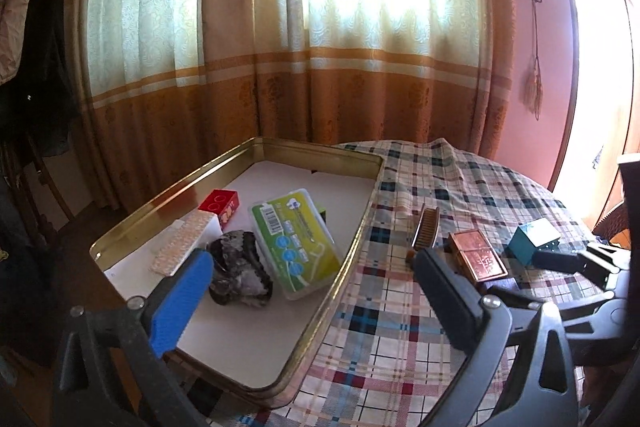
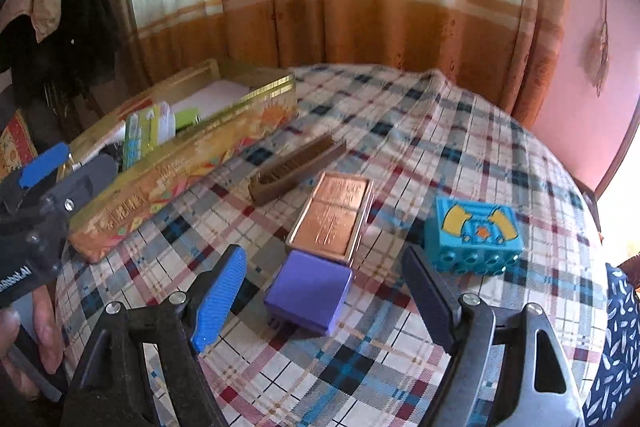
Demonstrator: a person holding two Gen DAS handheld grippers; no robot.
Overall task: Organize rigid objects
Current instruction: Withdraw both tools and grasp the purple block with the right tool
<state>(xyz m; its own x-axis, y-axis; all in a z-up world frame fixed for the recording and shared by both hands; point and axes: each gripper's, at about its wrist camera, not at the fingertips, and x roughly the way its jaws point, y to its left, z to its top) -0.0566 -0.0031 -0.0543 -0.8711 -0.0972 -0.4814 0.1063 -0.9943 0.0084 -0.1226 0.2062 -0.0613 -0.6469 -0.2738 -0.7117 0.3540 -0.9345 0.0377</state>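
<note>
Right gripper [image 2: 324, 291]: jaws spread, empty, over purple block [image 2: 306, 293] on plaid cloth [image 2: 400, 367]. Copper case [image 2: 332, 215] and teal brick [image 2: 474, 233] beyond. Left gripper [image 1: 308, 275]: released above gold tin [image 1: 352, 247]. Lettering illegible.

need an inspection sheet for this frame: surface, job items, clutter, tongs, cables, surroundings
Surface: round table under a plaid cloth, cloth rumpled at the far side.
Job's things, in the gold tin tray: red block, green plastic case, grey stone, white studded piece.
Job's things, loose on the cloth: brown comb, copper tin, purple box, blue toy brick.
Clutter: nothing seen.
Tongs: left tongs open, over the tray's near end, holding nothing; right tongs open, either side of the purple box, contact not clear.
Cables: nothing seen.
Surroundings: orange and white curtains, pink wall, dark clothes hanging.
</note>
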